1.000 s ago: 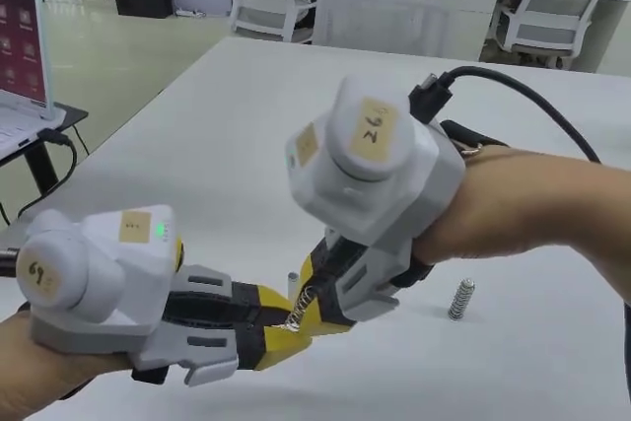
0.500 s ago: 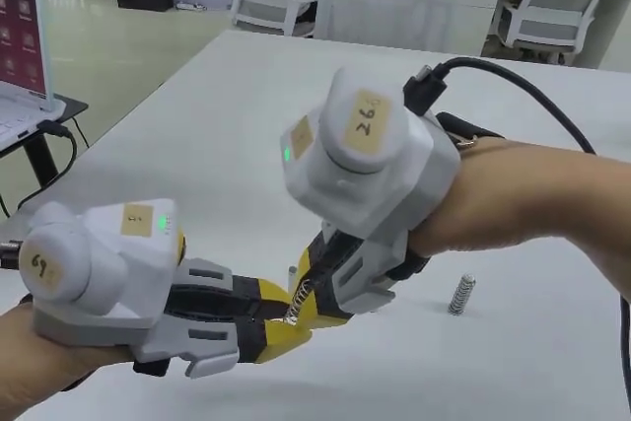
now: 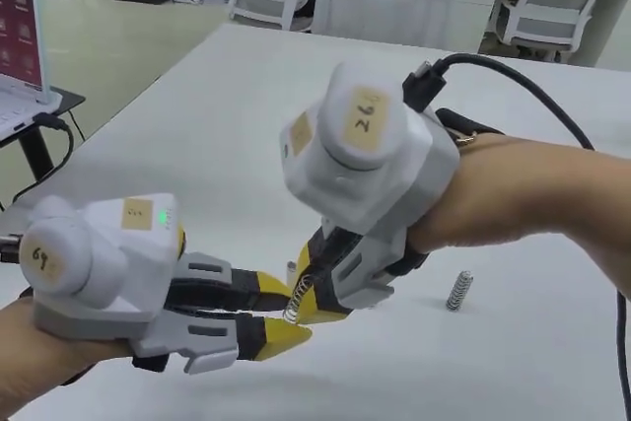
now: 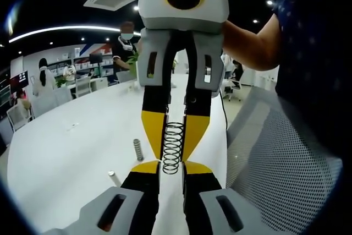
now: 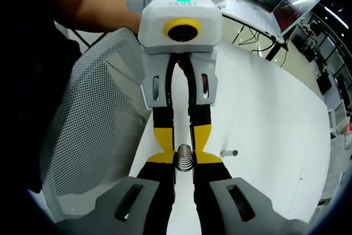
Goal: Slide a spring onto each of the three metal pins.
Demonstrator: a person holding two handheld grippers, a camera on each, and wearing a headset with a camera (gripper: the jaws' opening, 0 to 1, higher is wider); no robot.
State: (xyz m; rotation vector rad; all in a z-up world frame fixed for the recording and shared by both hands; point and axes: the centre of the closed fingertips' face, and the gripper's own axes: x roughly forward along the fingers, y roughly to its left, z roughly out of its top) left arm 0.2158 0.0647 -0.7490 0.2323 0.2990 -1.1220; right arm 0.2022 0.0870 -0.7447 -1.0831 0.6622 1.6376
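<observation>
A small steel spring [image 3: 297, 295] hangs above the table where the two grippers meet tip to tip. My right gripper [image 3: 302, 305] comes down from above with its jaws shut on the spring [image 4: 172, 144], which lies lengthwise between them. My left gripper [image 3: 288, 314] reaches in from the left, and its yellow tips press on the spring's lower end [image 5: 184, 158]. Behind the jaws a short metal pin [image 3: 292, 269] stands on the white table [image 3: 197, 145]; it is also in the gripper views as the pin [image 4: 114, 177] [image 5: 228, 152]. A second spring [image 3: 459, 291] lies loose to the right.
The second spring [image 4: 137, 149] and the pin sit close together near the table's front. Office chairs [image 3: 552, 7] and another table stand beyond the far edge. A laptop [image 3: 20, 36] rests on a side stand at the left.
Both grippers have stayed locked together around the spring. The head camera has shifted slightly, and the left gripper sits a touch lower.
</observation>
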